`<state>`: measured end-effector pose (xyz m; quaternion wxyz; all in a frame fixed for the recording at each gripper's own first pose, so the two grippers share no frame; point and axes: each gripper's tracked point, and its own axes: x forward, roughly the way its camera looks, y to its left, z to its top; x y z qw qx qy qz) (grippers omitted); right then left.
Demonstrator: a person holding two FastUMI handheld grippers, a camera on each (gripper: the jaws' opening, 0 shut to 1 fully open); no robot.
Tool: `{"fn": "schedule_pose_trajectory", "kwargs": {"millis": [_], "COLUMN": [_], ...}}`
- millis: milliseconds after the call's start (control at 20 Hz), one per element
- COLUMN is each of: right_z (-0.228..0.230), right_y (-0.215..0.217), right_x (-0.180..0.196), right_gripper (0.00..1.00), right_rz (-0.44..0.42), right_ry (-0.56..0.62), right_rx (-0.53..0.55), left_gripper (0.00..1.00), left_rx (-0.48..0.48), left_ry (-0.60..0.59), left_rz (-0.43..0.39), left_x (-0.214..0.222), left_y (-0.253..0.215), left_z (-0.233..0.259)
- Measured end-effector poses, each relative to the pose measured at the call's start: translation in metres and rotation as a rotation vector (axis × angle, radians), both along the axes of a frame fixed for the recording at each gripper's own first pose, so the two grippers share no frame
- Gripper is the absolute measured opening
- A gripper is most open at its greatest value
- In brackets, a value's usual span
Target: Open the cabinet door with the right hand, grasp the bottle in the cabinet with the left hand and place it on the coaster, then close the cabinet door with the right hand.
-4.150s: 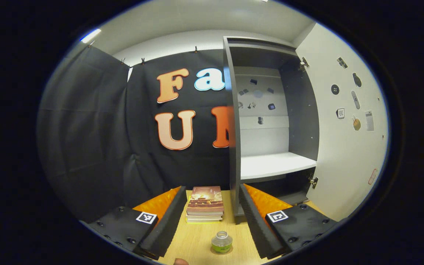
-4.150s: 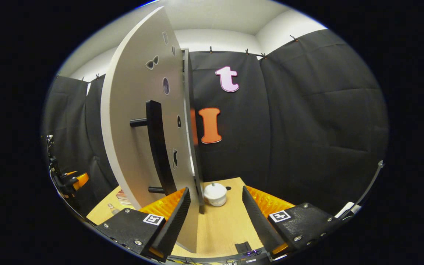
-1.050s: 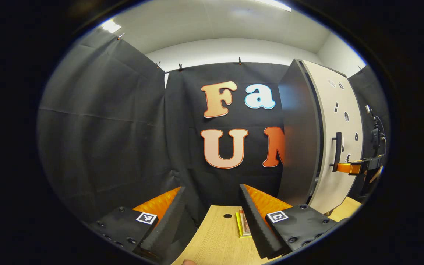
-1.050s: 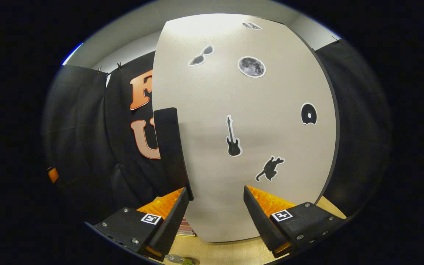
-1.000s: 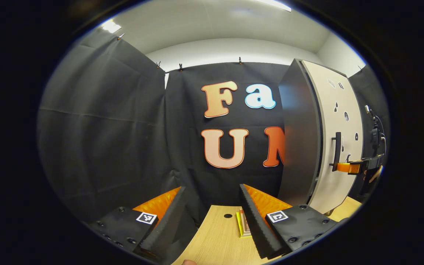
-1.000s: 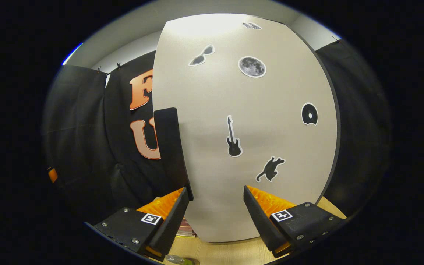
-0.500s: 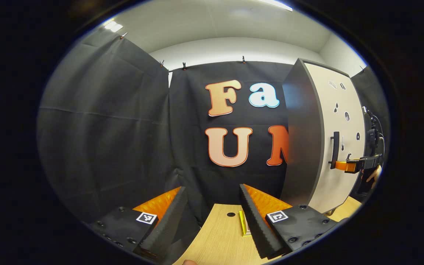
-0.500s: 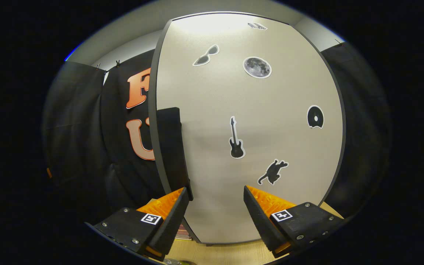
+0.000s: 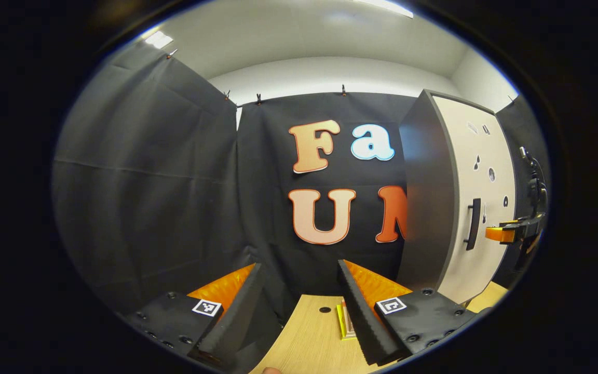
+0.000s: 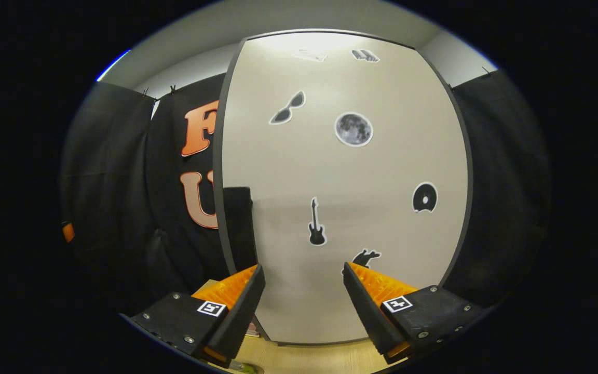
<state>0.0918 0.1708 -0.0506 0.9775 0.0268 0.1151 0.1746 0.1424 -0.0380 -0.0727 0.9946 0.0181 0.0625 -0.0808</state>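
The cabinet door (image 10: 340,171), pale with dark stickers, stands flush with the cabinet in the right gripper view, its black handle (image 10: 239,223) at the left. My right gripper (image 10: 303,269) faces the door a short way off, open, with nothing between its fingers. A greenish sliver at the bottom edge may be the bottle (image 10: 240,368). In the left gripper view my left gripper (image 9: 299,267) is open and empty above the wooden table (image 9: 304,337). The cabinet (image 9: 426,208) stands at the right with its door (image 9: 486,249) closed. The right gripper (image 9: 504,234) hovers just off the handle (image 9: 473,223).
A small stack of books (image 9: 345,319) lies on the table beside my left gripper's right finger, near a small round hole (image 9: 325,309) in the tabletop. Black cloth walls close in the back and left. A fingertip (image 9: 268,370) shows at the bottom edge.
The door, wide open 4.2 s ago, has swung fully shut. Over the last half second my right gripper has drawn back from the door. My left gripper has hardly moved.
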Motion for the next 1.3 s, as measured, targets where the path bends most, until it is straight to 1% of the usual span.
{"fn": "schedule_pose_trajectory", "kwargs": {"millis": [150, 250, 300, 450, 500, 550, 600, 650, 750, 900, 1050, 1150, 1250, 1300], "right_z": [0.030, 0.048, 0.057, 0.080, 0.089, 0.098, 0.108, 0.116, 0.129, 0.148, 0.160, 0.168, 0.175, 0.177], "right_y": [-0.037, -0.065, -0.079, -0.114, -0.126, -0.139, -0.152, -0.164, -0.185, -0.220, -0.241, -0.250, -0.255, -0.259], "right_x": [-0.019, -0.031, -0.036, -0.054, -0.060, -0.066, -0.073, -0.081, -0.098, -0.122, -0.144, -0.158, -0.166, -0.170], "right_gripper": [0.94, 0.94, 0.94, 0.94, 0.94, 0.94, 0.94, 0.94, 0.94, 0.94, 0.94, 0.94, 0.94, 1.00], "right_rz": [-0.009, -0.033, -0.053, -0.093, -0.107, -0.125, -0.144, -0.158, -0.187, -0.240, -0.285, -0.303, -0.316, -0.323], "right_ry": [-0.041, -0.070, -0.077, -0.072, -0.076, -0.083, -0.091, -0.092, -0.088, -0.102, -0.109, -0.113, -0.126, -0.131], "right_rx": [-0.048, -0.089, -0.103, -0.093, -0.090, -0.091, -0.090, -0.085, -0.074, -0.097, -0.108, -0.104, -0.112, -0.115], "left_gripper": [0.93, 0.93, 0.93, 0.92, 0.94, 0.92, 0.96, 0.92, 0.92, 0.92, 0.92, 0.99, 0.94, 0.92], "left_rx": [-0.018, -0.028, -0.048, -0.126, -0.131, -0.120, -0.109, -0.112, -0.140, -0.161, -0.187, -0.215, -0.238, -0.242], "left_ry": [-0.028, -0.045, -0.055, -0.056, -0.063, -0.073, -0.074, -0.068, -0.045, -0.025, -0.018, -0.006, -0.006, -0.010], "left_rz": [-0.032, -0.046, -0.051, -0.071, -0.079, -0.083, -0.088, -0.102, -0.145, -0.191, -0.234, -0.262, -0.274, -0.280], "left_x": [0.014, 0.024, 0.029, 0.040, 0.044, 0.049, 0.051, 0.053, 0.055, 0.057, 0.054, 0.054, 0.054, 0.055], "left_y": [-0.016, -0.025, -0.028, -0.041, -0.044, -0.049, -0.054, -0.063, -0.089, -0.120, -0.149, -0.162, -0.167, -0.168], "left_z": [0.028, 0.046, 0.056, 0.079, 0.087, 0.093, 0.095, 0.094, 0.089, 0.082, 0.082, 0.084, 0.089, 0.091]}}
